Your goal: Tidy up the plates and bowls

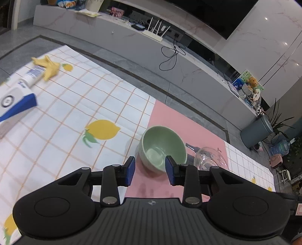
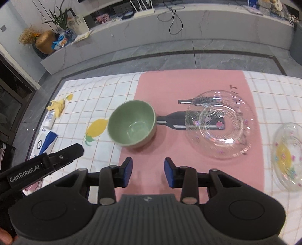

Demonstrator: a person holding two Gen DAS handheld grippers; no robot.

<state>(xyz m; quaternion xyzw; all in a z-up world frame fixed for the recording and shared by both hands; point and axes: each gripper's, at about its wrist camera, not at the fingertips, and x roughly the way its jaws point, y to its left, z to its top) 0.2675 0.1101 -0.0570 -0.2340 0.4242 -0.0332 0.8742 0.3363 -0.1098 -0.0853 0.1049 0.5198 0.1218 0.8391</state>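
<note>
Two grippers above a pink mat with bowls

The left gripper (image 1: 150, 170) and right gripper (image 2: 148, 172) hang part-open and empty. The round green ceramic bowl (image 2: 132, 125) sits upright at the pink mat's (image 2: 166, 150) left edge, well apart from the clear patterned glass bowl (image 2: 219, 123).

Grey tile floor (image 2: 169, 56) with dark inlay border. Long low marble-look TV console (image 1: 188, 62) along the wall, white router (image 1: 152, 34) and trailing black cable (image 1: 169, 56) on it. Potted plant (image 2: 60, 17), gold vase (image 2: 44, 42) at one end. Glossy marble wall panels (image 1: 264, 37) with light glints.
</note>
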